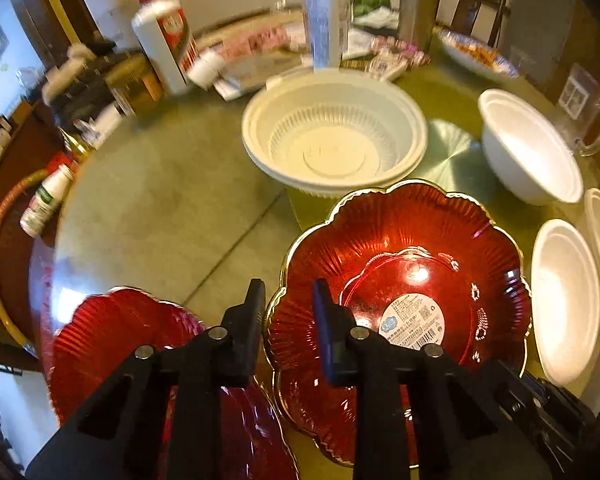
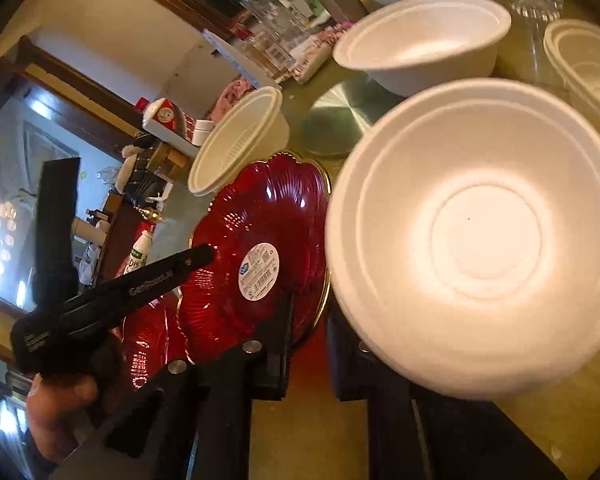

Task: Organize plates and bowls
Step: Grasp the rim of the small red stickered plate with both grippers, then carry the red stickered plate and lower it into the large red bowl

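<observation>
Plates and bowls sit all around me on the round greenish glass table (image 1: 160, 208). My left gripper (image 1: 288, 286) is pinching the red ribbed plastic plate with a gold wavy rim and a round white sticker (image 1: 400, 264). One finger is outside the rim and the other is inside, on the sloping wall, so the near edge of that plate is right between my left jaws. A second red ribbed plastic plate (image 1: 112, 340) lies just to the left of those jaws, partly under them. Straight ahead of them, a bit away, stands a white plastic bowl with a ribbed inside (image 1: 332, 140). A shiny silver disc (image 1: 452, 148) lies to the right of that bowl.

My right gripper (image 2: 310, 320) has its jaws pulled close together on the rim of a white foam bowl (image 2: 480, 236). This bowl is tipped up with its open side facing me, and it covers my right finger, so I cannot see the pinch itself. It fills the space ahead and to the right of these jaws. Another white foam bowl (image 2: 424, 36) stands farther ahead of them
</observation>
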Demonstrator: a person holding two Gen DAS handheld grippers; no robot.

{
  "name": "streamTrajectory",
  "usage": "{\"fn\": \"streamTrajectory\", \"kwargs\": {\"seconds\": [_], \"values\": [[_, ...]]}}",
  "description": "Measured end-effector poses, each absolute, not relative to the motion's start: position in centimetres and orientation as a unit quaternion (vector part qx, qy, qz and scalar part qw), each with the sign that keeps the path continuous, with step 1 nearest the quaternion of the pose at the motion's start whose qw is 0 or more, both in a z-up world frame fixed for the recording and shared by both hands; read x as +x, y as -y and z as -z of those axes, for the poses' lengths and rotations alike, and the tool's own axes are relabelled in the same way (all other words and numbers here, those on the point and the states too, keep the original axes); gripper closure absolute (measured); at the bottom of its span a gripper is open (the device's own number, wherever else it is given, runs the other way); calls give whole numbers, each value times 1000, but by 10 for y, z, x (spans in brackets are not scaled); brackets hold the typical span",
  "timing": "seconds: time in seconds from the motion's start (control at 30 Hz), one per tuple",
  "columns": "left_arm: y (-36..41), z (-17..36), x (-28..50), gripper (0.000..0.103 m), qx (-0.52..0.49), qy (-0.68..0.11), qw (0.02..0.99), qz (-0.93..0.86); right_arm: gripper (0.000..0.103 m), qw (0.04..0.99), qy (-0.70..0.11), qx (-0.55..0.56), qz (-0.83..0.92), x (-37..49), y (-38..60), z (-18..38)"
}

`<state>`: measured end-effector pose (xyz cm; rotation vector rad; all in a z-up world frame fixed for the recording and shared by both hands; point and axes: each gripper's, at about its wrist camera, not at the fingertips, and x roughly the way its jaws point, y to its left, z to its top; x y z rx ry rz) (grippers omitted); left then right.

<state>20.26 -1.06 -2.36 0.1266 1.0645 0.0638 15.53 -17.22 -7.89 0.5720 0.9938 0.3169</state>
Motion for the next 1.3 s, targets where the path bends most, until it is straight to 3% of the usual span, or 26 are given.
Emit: {"fn": "streamTrajectory", "kwargs": {"seconds": [0.27,0.67,1.3], "values": [[5,-11,156,83,54,-445,893,-36,90,854,-426,251,-164,126,168,55],[-2,-12,104,85,-2,-397,917,-48,92,903,-358,177,-155,81,165,25],[-6,-6,78,89,-11,-377,924,-62,92,911,-347,159,-157,74,168,27]]}}
